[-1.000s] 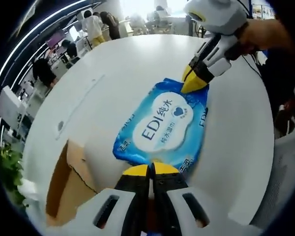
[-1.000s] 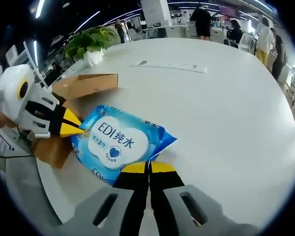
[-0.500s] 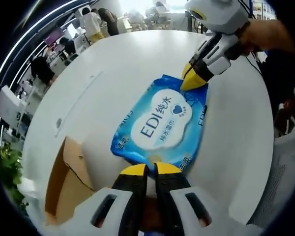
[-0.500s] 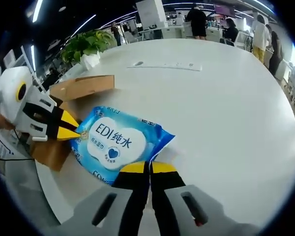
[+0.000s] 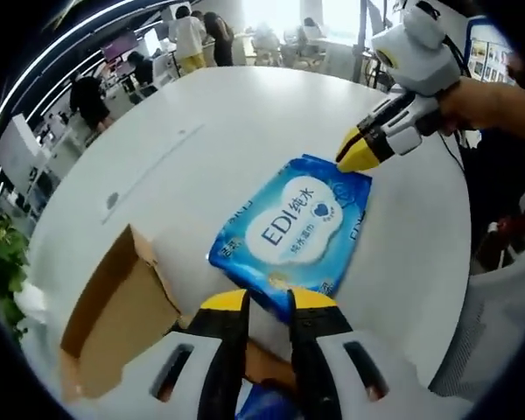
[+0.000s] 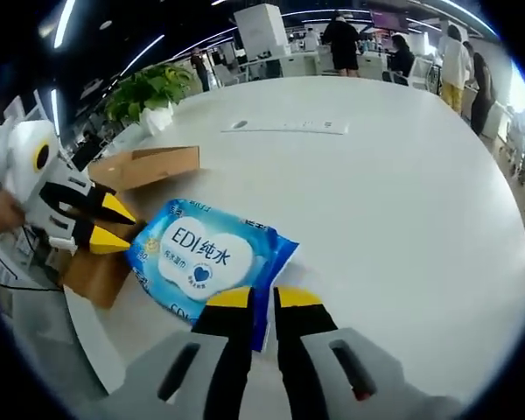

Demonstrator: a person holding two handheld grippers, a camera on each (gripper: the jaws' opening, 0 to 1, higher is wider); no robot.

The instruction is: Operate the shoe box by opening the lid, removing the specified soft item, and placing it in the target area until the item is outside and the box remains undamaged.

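A blue pack of wet wipes (image 5: 293, 229) lay flat on the round white table (image 5: 210, 122), printed face up, just beside the brown cardboard shoe box (image 5: 114, 302), when I looked along both tongs. In the left gripper view, my left gripper (image 5: 268, 302) had its yellow-tipped jaws apart, with a clear gap between them, at the near edge of the pack and gripping nothing that I could see. The right gripper (image 5: 360, 150) came in from the upper right in a person's hand (image 5: 486, 101), its yellow tips close to the pack's far corner; from that side I could not tell whether they touched it. In the right gripper view, the right gripper's (image 6: 263, 299) jaws stood slightly parted at the pack's (image 6: 206, 258) near edge, and the left gripper (image 6: 101, 225) sat at the left with its two yellow tips spread, beside the box's (image 6: 144, 166) cardboard flap. A potted plant (image 6: 153, 87) stood at the table's far edge, and people (image 6: 341, 39) stood among the desks behind.
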